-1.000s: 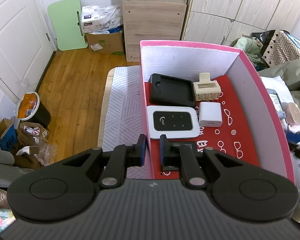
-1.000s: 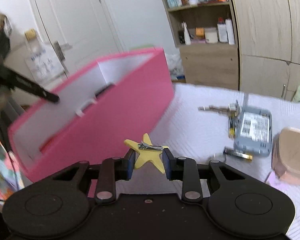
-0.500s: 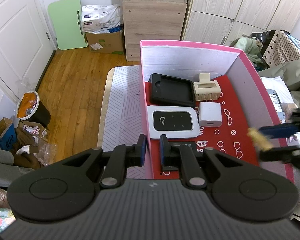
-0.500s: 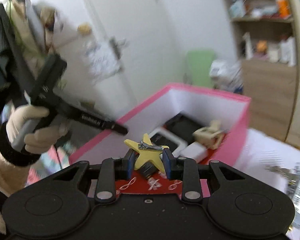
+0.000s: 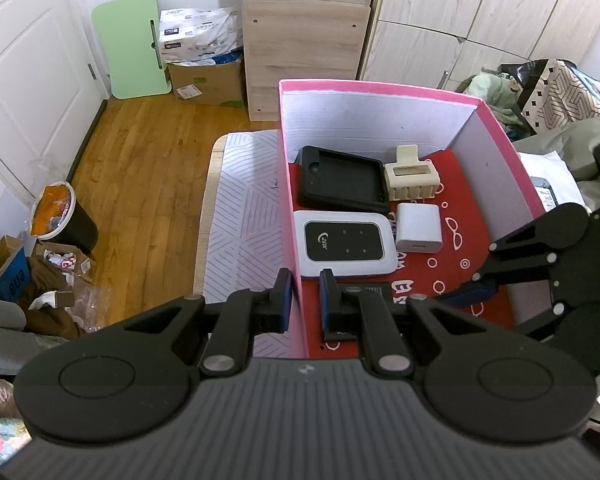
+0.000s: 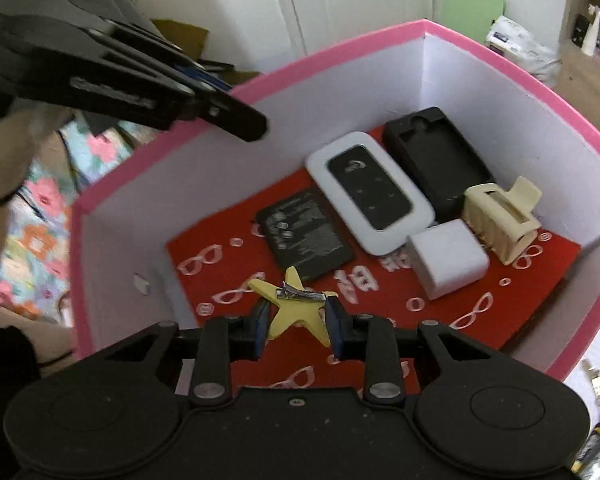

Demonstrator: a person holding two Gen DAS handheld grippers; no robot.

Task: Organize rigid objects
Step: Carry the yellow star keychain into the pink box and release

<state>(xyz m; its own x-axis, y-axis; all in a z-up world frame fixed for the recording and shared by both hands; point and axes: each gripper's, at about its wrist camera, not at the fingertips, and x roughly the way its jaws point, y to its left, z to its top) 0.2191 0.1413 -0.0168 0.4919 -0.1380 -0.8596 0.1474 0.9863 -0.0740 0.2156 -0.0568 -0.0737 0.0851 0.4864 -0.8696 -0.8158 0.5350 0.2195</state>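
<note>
My left gripper (image 5: 304, 300) is shut on the left wall of the pink box (image 5: 380, 88), one finger outside and one inside. My right gripper (image 6: 296, 320) is shut on a yellow star hair clip (image 6: 296, 312), held over the near part of the box's red floor (image 6: 228, 264). Inside lie a white router (image 6: 370, 192), a black case (image 6: 436, 160), a cream hair claw (image 6: 500, 216), a white charger cube (image 6: 448, 260) and a black battery (image 6: 304, 240). The left wrist view shows the right gripper's frame over the box's right wall, and the star is hidden there.
The box stands on a table with a striped cloth (image 5: 244, 216). A grey device (image 5: 544, 192) lies just past the box's right wall. Wooden floor, a bin (image 5: 56, 216) and cardboard boxes are to the left, with a wooden cabinet (image 5: 300, 48) behind.
My right gripper swung left with the star, from beside the box's outer wall to above its inside, rolling as it went. The left gripper kept still on the wall.
</note>
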